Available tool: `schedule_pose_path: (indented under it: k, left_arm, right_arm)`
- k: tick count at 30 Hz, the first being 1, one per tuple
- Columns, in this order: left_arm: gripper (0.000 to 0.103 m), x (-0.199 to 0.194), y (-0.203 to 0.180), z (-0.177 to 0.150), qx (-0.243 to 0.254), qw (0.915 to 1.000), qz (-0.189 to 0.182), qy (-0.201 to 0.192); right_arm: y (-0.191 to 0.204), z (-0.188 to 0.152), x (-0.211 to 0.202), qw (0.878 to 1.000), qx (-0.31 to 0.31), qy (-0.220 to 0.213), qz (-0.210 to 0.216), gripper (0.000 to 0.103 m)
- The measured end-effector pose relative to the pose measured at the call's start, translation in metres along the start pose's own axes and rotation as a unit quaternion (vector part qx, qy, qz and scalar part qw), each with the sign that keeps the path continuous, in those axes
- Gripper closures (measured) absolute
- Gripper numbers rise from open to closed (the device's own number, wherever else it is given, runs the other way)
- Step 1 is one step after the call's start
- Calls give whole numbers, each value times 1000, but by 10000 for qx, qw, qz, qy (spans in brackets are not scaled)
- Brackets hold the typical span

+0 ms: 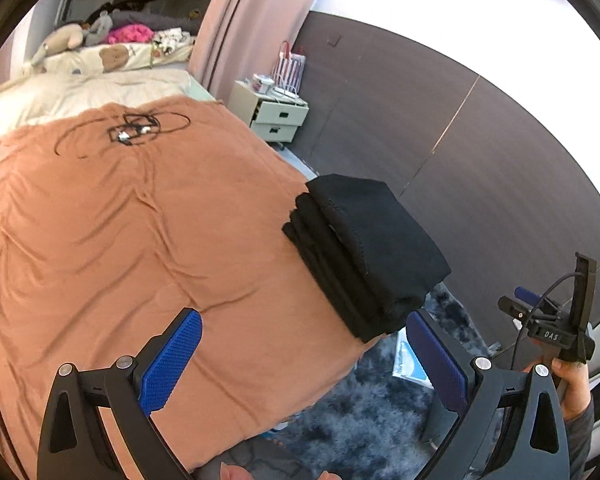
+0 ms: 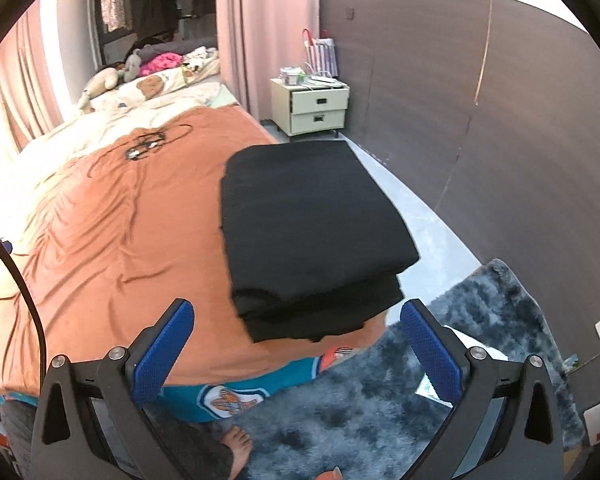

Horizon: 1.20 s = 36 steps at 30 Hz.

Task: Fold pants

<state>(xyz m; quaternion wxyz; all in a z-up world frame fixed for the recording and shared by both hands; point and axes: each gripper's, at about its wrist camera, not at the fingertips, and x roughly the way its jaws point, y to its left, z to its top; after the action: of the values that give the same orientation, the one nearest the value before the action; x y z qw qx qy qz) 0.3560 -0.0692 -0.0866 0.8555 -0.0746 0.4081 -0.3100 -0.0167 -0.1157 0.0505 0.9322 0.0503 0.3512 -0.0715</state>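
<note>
We are looking at the pants (image 2: 316, 236) lying on the bed (image 1: 140, 240), at its corner near the floor. They are already folded into a thick black packet of several layers, and the edges are lining up quite well. The packet is resting on the orange cover, with one end reaching a little over the bed edge above the rug (image 2: 480, 340).

Our left gripper (image 1: 304, 360) is standing with its jaws spread wide and nothing is between them. Our right gripper (image 2: 300, 356) is the same: jaws released, holding nothing, and clear of the cloth. In the left view we are also seeing the right gripper off to the side of the bed.

We are judging that the folding is finished. Perhaps only a small push further onto the bed is remaining.
</note>
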Motion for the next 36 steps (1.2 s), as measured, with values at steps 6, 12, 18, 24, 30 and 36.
schedule_pose_path:
  k: [6, 12, 18, 24, 30, 36]
  left_arm:
    - [0, -40, 8, -13, -5, 9996, 14, -288]
    - [0, -81, 9, -28, 210, 9977, 283, -577]
    - [0, -115, 11, -44, 336, 9958, 445, -721]
    - [0, -141, 13, -59, 381, 9940, 535, -875]
    - [0, -172, 23, -80, 389, 9888, 767, -1217]
    - [0, -186, 35, -105, 444, 9868, 931, -1250]
  right_arm:
    - [5, -9, -17, 9997, -46, -124, 182, 0]
    - [12, -20, -36, 9985, -106, -345, 402, 0]
    - [16, -37, -45, 9973, -102, -479, 549, 0]
    - [23, -58, -61, 9953, -118, -670, 691, 0]
    - [37, -80, -75, 9934, -188, -827, 767, 0]
    - [49, -106, -85, 9904, -239, -1035, 880, 0]
